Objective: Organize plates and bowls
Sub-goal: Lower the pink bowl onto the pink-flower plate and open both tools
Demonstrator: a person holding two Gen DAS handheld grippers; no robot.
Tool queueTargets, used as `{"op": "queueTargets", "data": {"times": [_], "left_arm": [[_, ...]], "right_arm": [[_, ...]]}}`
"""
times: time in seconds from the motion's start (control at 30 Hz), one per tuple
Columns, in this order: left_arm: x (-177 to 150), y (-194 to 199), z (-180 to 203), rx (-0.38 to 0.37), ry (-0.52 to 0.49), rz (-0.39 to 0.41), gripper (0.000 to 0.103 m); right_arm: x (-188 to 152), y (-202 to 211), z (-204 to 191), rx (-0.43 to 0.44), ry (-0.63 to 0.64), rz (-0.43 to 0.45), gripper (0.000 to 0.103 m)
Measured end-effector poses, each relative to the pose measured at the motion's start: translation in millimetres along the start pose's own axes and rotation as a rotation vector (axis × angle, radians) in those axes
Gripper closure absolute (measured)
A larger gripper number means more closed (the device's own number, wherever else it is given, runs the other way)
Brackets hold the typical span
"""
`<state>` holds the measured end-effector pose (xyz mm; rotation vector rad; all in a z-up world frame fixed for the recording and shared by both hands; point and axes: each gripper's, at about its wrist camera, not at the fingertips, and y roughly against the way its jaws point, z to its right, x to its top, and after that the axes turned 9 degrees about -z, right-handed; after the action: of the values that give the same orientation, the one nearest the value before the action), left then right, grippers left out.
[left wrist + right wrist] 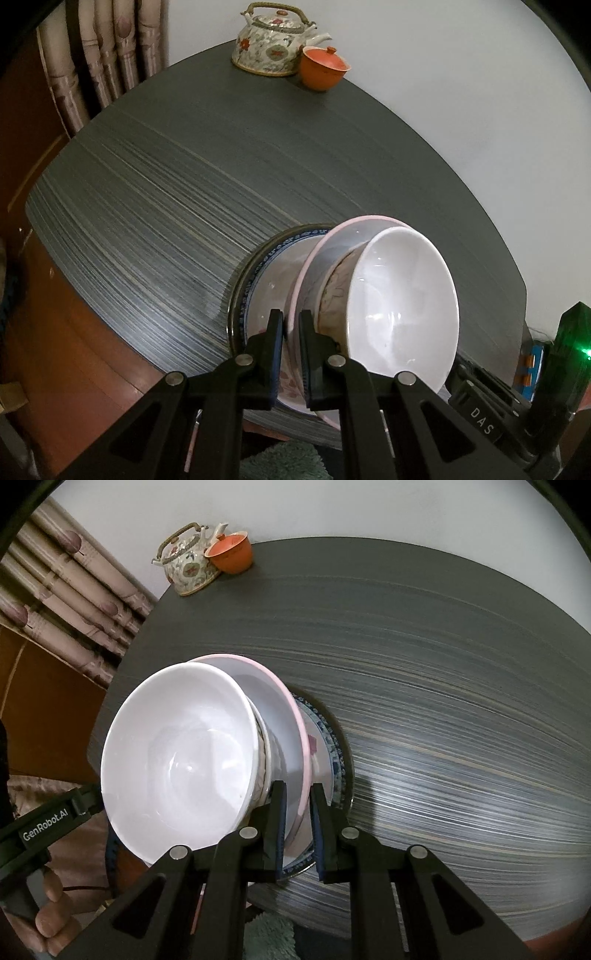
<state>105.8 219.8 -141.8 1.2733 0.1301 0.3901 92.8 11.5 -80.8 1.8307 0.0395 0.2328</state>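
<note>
1. Two grippers carry one stack between them. My left gripper (291,321) has its fingers closed on the near left rim of the pink-rimmed plate (314,258), and my right gripper (297,797) has its fingers closed on the opposite rim of that same plate (291,716).
2. The stack sits low over the near edge of the dark bench (166,184). A white bowl (402,295) rests on the pink-rimmed plate, with what looks like a second, patterned bowl (334,291) nested under it. A blue-patterned plate (258,280) lies below, and I cannot tell whether it is being lifted too or lies on the bench.
3. To do this step well, I judge both hands must travel together and stay level. The bowls are only resting on the plate, so any tilt or uneven pace could slide them off.
4. I would set the load down gently, well apart from the floral teapot (273,44) and the orange lidded cup (321,68) at the far edge, and open the fingers only once the stack rests on the bench.
5. The right wrist view alone shows a hand (48,915) on the other gripper's handle at the near left, and looks straight into the white bowl (184,760).
6. The left wrist view alone shows the patterned outside of the lower bowl and a green light (583,349) at the near right.
</note>
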Motion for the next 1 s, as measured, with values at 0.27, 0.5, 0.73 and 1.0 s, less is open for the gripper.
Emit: {"op": "queueTargets", "data": {"times": [0.27,0.5,0.73,1.0], "left_arm": [[4,-2,-6,0.002,-0.001,0.012,0.096],[6,-3,-9,-0.003,0.004,0.026,0.096],[5,3,-12,-0.008,0.004,0.046,0.089],[-8,21,-13,-0.003,-0.004,0.087,0.075]], "right_arm": [[2,-8,-9,-0.023,0.012,0.008,0.089],[-1,-7,-7,-0.02,0.006,0.012,0.088],[-4,-2,-2,-0.037,0.004,0.029,0.078],[-16,12,10,-0.031,0.0,0.065,0.049]]}}
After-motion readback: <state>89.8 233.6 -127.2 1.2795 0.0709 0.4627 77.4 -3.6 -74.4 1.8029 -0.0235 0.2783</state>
